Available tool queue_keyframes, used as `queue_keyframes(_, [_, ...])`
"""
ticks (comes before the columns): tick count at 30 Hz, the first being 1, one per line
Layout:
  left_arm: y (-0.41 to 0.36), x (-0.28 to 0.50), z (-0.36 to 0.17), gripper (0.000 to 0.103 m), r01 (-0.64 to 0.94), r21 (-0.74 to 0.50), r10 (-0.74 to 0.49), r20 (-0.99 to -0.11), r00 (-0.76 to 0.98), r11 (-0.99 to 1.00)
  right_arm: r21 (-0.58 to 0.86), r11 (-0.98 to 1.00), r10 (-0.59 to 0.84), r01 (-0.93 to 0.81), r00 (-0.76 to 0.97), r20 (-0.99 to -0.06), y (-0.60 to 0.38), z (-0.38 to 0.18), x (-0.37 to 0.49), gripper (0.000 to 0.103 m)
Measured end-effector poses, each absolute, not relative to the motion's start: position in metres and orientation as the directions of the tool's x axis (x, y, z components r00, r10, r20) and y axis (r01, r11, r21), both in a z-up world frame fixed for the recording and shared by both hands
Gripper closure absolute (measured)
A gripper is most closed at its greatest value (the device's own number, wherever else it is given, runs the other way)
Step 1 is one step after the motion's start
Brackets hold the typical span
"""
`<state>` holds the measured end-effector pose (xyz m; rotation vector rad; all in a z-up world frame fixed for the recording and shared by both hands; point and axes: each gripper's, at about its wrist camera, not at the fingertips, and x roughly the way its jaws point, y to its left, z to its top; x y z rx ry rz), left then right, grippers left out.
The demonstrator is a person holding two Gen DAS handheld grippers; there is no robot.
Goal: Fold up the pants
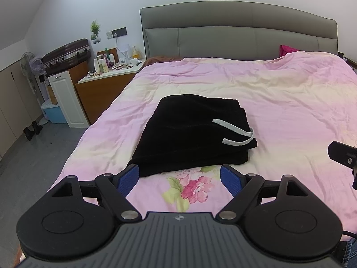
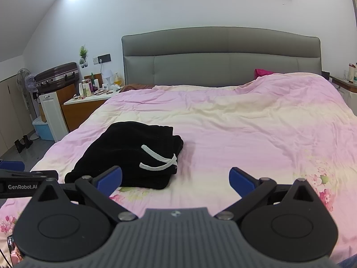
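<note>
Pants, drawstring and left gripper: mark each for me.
black pants [image 1: 178, 134], left wrist view, middle of the folded top layer.
drawstring [image 2: 159, 159], right wrist view, on the upper white cord.
left gripper [image 1: 179, 178], left wrist view, midway between its open blue fingertips.

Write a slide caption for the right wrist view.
Open right gripper hovers before folded black pants with white drawstring on a pink bedspread.

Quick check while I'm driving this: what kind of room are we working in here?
A home bedroom, most likely. The black pants lie folded on a bed with a pink floral duvet and a grey padded headboard. A bedside table crowded with bottles stands at the left, with a suitcase beyond it.
</note>
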<state>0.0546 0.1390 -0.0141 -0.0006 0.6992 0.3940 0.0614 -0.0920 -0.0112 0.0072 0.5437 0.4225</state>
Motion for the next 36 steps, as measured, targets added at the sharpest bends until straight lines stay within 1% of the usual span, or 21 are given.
queue_keyframes(20, [0.1421, 0.0551, -0.0137, 0.006, -0.319, 0.125, 0.326, -0.612, 0.720, 0.939, 0.115, 0.919, 0.380, -0.376, 0.773, -0.508, -0.0951, -0.0104, 0.0588, 0.005])
queue_keyframes(23, [0.1422, 0.0536, -0.0130, 0.008, -0.313, 0.122, 0.320, -0.607, 0.727, 0.942, 0.116, 0.920, 0.380, -0.375, 0.774, -0.507, -0.0953, -0.0098, 0.0580, 0.005])
queue_keyframes(36, [0.1460, 0.0492, -0.0111, 0.009, -0.306, 0.108, 0.307, -0.604, 0.735, 0.946, 0.120, 0.917, 0.386, -0.381, 0.768, -0.512, -0.0966, -0.0093, 0.0570, 0.005])
